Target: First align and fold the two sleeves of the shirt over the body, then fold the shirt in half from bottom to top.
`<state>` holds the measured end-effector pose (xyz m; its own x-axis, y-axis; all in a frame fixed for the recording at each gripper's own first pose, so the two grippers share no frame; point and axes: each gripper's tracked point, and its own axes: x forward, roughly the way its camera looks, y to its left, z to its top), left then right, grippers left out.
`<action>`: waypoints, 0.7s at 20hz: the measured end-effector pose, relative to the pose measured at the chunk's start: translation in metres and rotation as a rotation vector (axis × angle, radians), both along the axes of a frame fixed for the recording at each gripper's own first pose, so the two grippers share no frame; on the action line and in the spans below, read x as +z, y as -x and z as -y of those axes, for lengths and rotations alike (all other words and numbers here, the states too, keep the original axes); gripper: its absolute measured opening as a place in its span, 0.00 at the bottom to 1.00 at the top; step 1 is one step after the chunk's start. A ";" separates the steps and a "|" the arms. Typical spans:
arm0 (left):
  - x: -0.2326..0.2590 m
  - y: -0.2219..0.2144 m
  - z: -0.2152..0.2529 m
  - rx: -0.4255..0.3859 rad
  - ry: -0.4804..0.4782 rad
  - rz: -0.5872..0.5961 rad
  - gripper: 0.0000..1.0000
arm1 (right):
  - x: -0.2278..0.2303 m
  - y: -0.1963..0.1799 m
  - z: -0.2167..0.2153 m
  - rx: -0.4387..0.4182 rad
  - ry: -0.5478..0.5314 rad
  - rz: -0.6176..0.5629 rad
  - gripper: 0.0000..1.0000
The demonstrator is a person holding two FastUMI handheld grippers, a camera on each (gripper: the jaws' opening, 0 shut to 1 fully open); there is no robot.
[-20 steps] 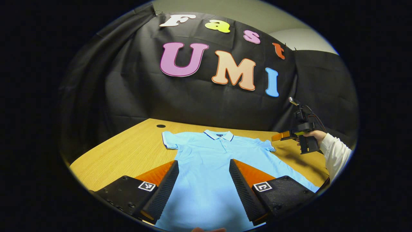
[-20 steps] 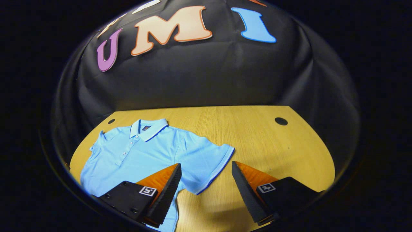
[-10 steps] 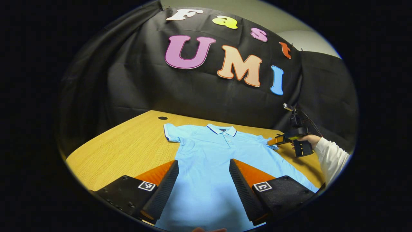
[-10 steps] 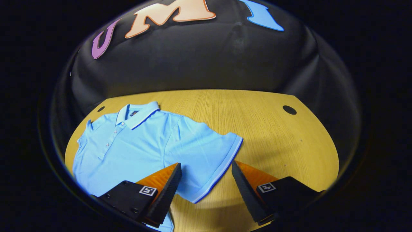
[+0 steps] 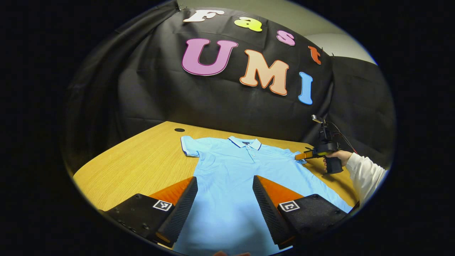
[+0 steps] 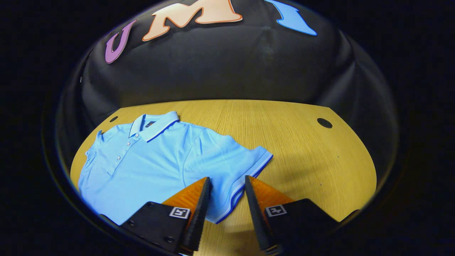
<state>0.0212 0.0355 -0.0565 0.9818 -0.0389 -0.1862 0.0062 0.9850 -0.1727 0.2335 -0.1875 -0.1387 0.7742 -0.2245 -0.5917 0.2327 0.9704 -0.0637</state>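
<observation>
A light blue polo shirt lies flat, face up, on the wooden table, collar toward the wall. In the left gripper view my left gripper hovers open above the shirt's lower body, with the blue cloth showing between its fingers. In the right gripper view the shirt spreads to the left, and its right sleeve reaches toward my right gripper. That gripper's jaws are half closed, and the striped cuff edge lies in the gap between them. The left gripper view shows the right gripper low at that sleeve's tip.
A hand in a white sleeve holds the right gripper. The table has a round cable hole at its far right and another hole near the shirt's left sleeve. Black cloth walls off the back.
My right gripper moved down and forward onto the right sleeve's cuff, and its jaws narrowed from wide open to half closed. The left gripper barely shifted.
</observation>
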 end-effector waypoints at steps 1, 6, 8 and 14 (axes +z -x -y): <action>-0.002 0.000 0.002 -0.006 0.004 -0.007 0.92 | 0.000 -0.003 -0.006 0.013 -0.009 0.007 0.47; 0.002 0.002 0.007 -0.019 0.002 -0.003 0.91 | 0.000 0.000 -0.012 -0.040 -0.039 -0.003 0.11; 0.003 0.004 0.010 -0.027 0.000 0.000 0.90 | 0.001 0.000 -0.009 -0.120 -0.087 -0.005 0.07; 0.003 0.004 0.013 -0.039 0.000 -0.001 0.90 | 0.020 0.003 -0.019 -0.153 -0.047 0.027 0.07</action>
